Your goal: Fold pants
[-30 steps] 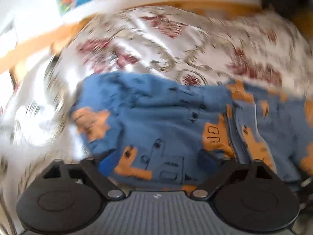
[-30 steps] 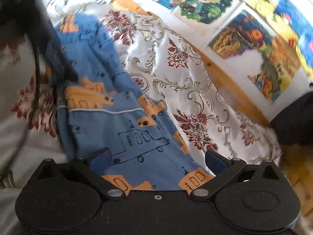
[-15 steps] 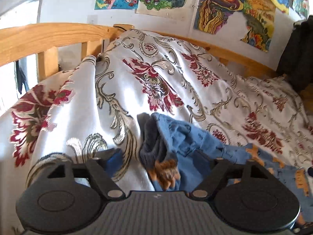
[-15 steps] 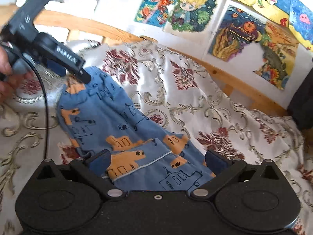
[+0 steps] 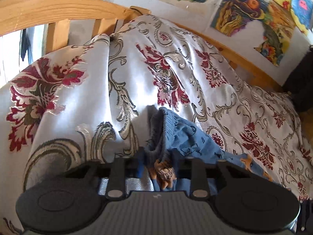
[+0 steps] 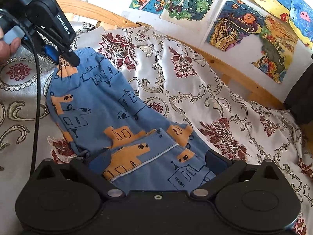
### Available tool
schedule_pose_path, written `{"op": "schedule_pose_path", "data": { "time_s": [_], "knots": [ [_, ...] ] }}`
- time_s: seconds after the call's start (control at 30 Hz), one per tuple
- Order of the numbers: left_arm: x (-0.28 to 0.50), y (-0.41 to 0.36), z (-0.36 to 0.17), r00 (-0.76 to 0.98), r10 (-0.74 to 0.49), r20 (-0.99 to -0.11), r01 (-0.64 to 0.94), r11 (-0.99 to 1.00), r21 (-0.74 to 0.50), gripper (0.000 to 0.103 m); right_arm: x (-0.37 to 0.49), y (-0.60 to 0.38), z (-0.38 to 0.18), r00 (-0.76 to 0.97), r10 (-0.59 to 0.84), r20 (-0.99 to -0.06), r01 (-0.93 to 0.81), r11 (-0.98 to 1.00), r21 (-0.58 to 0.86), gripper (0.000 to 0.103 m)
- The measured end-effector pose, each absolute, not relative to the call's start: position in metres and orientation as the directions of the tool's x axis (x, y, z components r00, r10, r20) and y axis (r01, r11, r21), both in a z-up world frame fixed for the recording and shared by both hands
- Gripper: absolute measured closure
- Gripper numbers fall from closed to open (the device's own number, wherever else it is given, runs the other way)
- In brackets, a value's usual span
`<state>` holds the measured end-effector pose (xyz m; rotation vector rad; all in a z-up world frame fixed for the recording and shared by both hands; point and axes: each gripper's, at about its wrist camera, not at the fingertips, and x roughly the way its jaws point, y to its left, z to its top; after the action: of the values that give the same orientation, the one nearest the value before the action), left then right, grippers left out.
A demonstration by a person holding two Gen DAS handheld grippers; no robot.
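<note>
Blue pants (image 6: 109,105) with orange patches and line drawings lie stretched across the flowered bedspread (image 6: 195,90). My left gripper (image 5: 159,168) is shut on the bunched waistband of the pants (image 5: 187,141). In the right wrist view, the left gripper (image 6: 66,56) pinches the waistband's corner at the upper left, with a hand (image 6: 7,47) behind it. My right gripper (image 6: 158,162) stands open over the pants' lower end. Its blue-padded fingers (image 6: 99,160) are wide apart, with cloth lying between and under them.
A wooden bed rail (image 5: 58,9) runs behind the bedspread (image 5: 78,101), and the same rail (image 6: 234,68) stands against the wall. Coloured drawings (image 6: 187,2) hang above it. A dark garment (image 6: 301,98) is at the right edge. A black cable (image 6: 37,98) hangs from the left gripper.
My left gripper was open beside the waistband half a second ago and has now shut on it. The right gripper has stayed open over the lower end.
</note>
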<state>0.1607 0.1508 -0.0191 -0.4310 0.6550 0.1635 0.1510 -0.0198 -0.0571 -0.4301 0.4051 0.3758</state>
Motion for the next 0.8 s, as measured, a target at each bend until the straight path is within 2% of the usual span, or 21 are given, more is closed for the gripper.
{"op": "schedule_pose_path", "data": {
  "time_s": [0.23,0.4,0.63,0.8],
  "knots": [
    [0.154,0.136,0.006,0.803,0.036,-0.595,-0.308,0.88,-0.362,0.082,0.15,-0.034,-0.044,0.846,0.303,-0.438,-0.447,0.851,-0.277,0.001],
    [0.147,0.095,0.04,0.848,0.002,-0.53,-0.203,0.925,-0.322,0.082,0.148,-0.067,-0.022,0.831,0.34,-0.44,-0.472,0.85,-0.235,0.001],
    [0.144,-0.01,0.069,0.883,-0.091,-0.461,0.034,0.991,-0.132,0.082,0.158,-0.155,0.012,0.791,0.345,-0.504,-0.445,0.891,-0.089,0.001],
    [0.142,-0.092,0.064,0.867,-0.146,-0.477,0.189,0.981,0.044,0.082,0.162,-0.214,0.021,0.805,0.31,-0.505,-0.344,0.938,0.027,0.001]
  ]
}}
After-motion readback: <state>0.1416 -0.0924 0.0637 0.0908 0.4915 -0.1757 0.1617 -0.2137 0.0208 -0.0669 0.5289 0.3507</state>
